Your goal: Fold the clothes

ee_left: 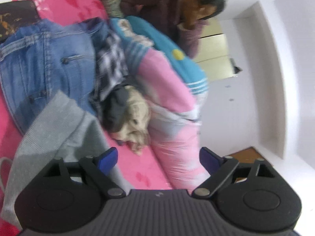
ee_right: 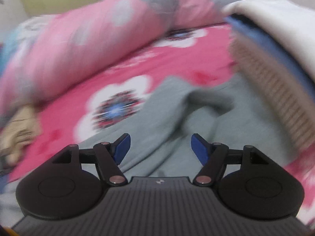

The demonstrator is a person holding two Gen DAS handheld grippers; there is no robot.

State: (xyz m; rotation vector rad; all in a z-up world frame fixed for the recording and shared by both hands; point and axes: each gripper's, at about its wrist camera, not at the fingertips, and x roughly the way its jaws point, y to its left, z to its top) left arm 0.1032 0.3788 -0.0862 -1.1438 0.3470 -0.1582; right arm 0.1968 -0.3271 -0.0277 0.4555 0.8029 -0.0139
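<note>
Only the left wrist view shows a person beyond a heap of jeans on the pink bed sheet. The left gripper, tongs apart, hovers beside a grey garment. The right gripper, also apart and empty, is above grey cloth, open sheet to its left, a folded stack crowding the right

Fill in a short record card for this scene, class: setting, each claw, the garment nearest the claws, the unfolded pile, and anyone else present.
Setting: bed with pink flowered sheet
Left claw: open, holding nothing
Right claw: open, holding nothing, above grey garment
Grey garment: spread on sheet, rumpled
Pile: jeans, checked shirt, heaped, unfolded
Bedding: pink quilt, rolled beside the pile
Other: person at the far bedside
Image: both views blurred
</note>
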